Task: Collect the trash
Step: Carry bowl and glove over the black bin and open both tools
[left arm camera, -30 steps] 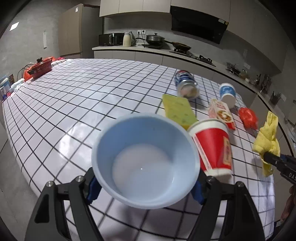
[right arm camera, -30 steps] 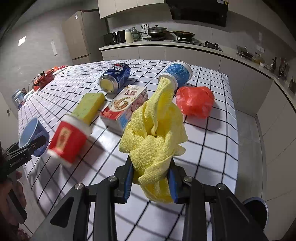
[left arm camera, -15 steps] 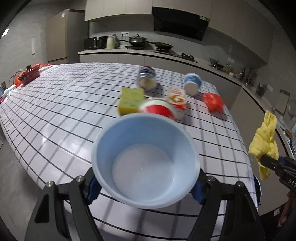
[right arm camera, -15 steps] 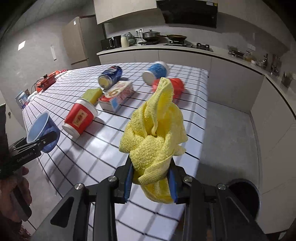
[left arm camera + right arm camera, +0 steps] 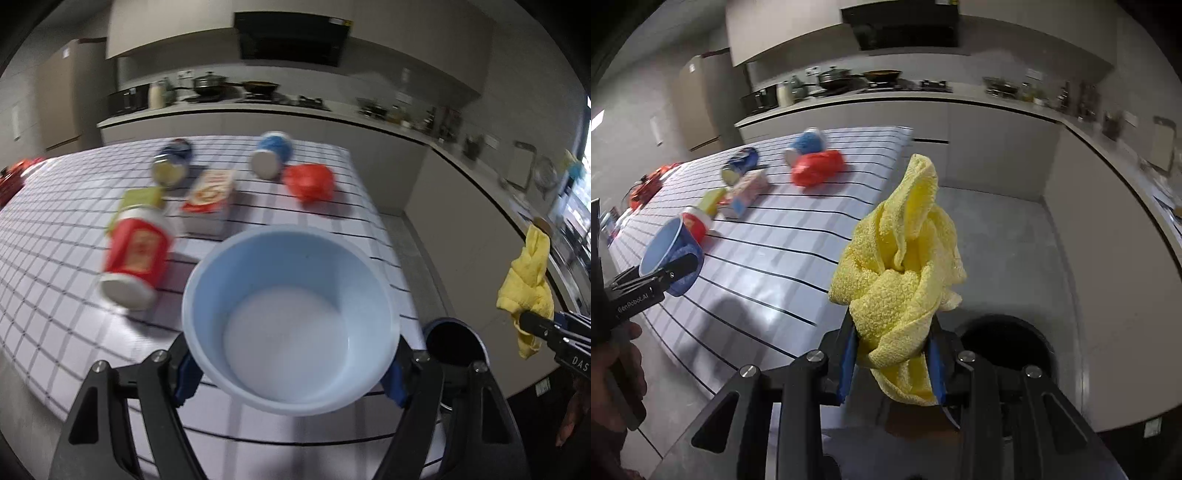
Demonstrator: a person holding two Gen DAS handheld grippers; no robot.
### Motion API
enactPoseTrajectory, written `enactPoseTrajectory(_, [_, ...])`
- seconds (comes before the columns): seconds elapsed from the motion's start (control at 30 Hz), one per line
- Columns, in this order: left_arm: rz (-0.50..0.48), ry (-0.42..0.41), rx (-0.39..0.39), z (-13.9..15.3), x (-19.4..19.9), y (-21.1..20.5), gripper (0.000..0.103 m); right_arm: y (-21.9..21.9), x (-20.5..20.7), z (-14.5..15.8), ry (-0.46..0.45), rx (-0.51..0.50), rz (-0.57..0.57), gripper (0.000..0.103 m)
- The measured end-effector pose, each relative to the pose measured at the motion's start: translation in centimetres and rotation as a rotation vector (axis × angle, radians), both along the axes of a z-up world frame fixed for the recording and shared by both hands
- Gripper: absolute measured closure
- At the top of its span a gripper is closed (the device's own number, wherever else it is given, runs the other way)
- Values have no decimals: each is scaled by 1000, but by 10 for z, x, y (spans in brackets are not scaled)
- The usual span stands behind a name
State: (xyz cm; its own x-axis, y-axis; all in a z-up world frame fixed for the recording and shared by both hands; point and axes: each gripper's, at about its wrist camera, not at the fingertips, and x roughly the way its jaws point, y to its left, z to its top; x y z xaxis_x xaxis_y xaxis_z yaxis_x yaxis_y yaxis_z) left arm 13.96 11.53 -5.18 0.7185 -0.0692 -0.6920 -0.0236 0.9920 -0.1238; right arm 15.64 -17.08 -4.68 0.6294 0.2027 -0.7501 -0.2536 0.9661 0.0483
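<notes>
Blue plastic is what your left gripper [image 5: 291,365] has: its fingers are spread wide and clamped on the sides of the pale blue bowl [image 5: 290,332], held above the near edge of the checked desk [image 5: 55,236]. To its right, on the floor just off the desk's corner, sits the dark round bin [image 5: 1008,347]; get each load squarely over its mouth before you let go. Your right gripper [image 5: 892,358], fingers pinched narrow on the bunched yellow cloth [image 5: 901,266], looks nearer the bin, so release that low and centred.

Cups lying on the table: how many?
2. The red cup lies on its side at the near left, by the carton. The blue cup lies at the far end, beside the red bag. None seems hidden.
</notes>
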Motion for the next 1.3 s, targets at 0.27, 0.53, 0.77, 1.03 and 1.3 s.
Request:
enactPoseTrajectory(0.27, [-144, 9, 0, 0, 10, -85, 25, -83, -16, -4, 13, -17, -104, 68])
enactPoseTrajectory(0.53, [-239, 25, 0, -3, 14, -161, 25, -149, -25, -13, 39, -15, -158, 68])
enactPoseTrajectory(0.77, [-296, 62, 2, -20, 18, -213, 25, -187, -24, -26, 70, -28, -142, 68])
enactPoseTrajectory(1.03, [-326, 137, 18, -53, 26, -257, 25, -207, -12, -64, 142, -56, -38, 68])
enactPoseTrajectory(1.3, [-311, 233, 33, -101, 42, -282, 25, -212, 14, -123, 227, -91, 102, 68])
